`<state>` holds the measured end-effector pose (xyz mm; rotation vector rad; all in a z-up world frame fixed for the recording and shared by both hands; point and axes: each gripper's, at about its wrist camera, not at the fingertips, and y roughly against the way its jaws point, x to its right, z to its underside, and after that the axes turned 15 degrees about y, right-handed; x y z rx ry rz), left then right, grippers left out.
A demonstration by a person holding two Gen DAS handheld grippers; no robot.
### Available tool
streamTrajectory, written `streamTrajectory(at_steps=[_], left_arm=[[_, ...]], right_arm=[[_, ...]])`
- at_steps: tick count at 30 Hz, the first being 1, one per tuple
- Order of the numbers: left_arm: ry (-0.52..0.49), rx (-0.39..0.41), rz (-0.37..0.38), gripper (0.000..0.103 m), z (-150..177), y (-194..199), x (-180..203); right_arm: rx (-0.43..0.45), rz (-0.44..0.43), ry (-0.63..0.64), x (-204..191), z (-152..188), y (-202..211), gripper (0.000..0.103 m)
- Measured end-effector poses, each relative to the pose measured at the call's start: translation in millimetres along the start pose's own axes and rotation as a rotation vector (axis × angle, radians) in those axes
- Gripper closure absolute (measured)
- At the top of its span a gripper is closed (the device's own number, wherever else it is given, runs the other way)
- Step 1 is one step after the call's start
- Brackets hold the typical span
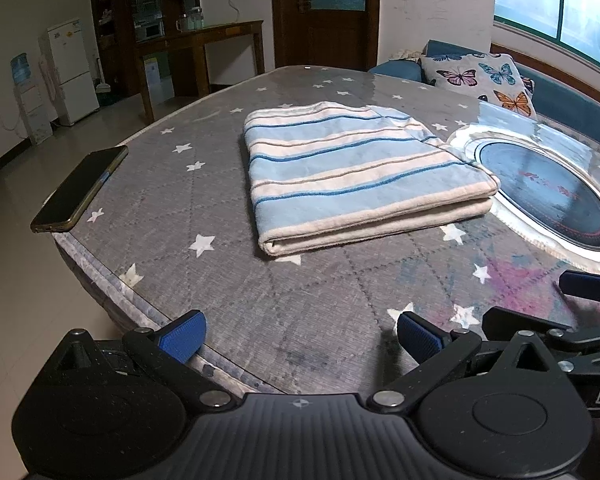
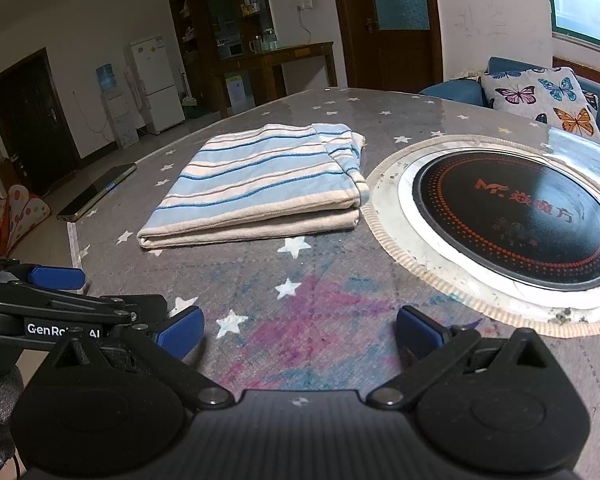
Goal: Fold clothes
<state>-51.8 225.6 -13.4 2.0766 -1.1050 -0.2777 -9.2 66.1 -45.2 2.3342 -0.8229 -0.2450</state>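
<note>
A blue-and-cream striped cloth [image 1: 356, 172] lies folded into a flat rectangle in the middle of the grey star-patterned table [image 1: 300, 320]. It also shows in the right wrist view [image 2: 260, 188]. My left gripper [image 1: 300, 336] is open and empty, hovering over the table's near edge, well short of the cloth. My right gripper [image 2: 300, 332] is open and empty, just to the right of the left one, also short of the cloth. Each gripper's fingers show in the other's view, the right one [image 1: 584, 286] and the left one [image 2: 56, 276].
A black phone [image 1: 80, 192] lies at the table's left edge, also in the right wrist view [image 2: 96, 192]. A round built-in induction hob [image 2: 516, 216] sits right of the cloth. A sofa with a butterfly pillow [image 1: 480, 80] stands behind the table.
</note>
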Motion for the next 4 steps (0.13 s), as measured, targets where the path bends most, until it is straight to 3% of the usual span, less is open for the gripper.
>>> streamTrajectory(at_steps=[4], left_arm=[[-0.003, -0.005, 0.011, 0.0, 0.6, -0.4, 0.7]], right_arm=[[0.0, 0.002, 0.004, -0.3, 0.2, -0.2, 0.0]])
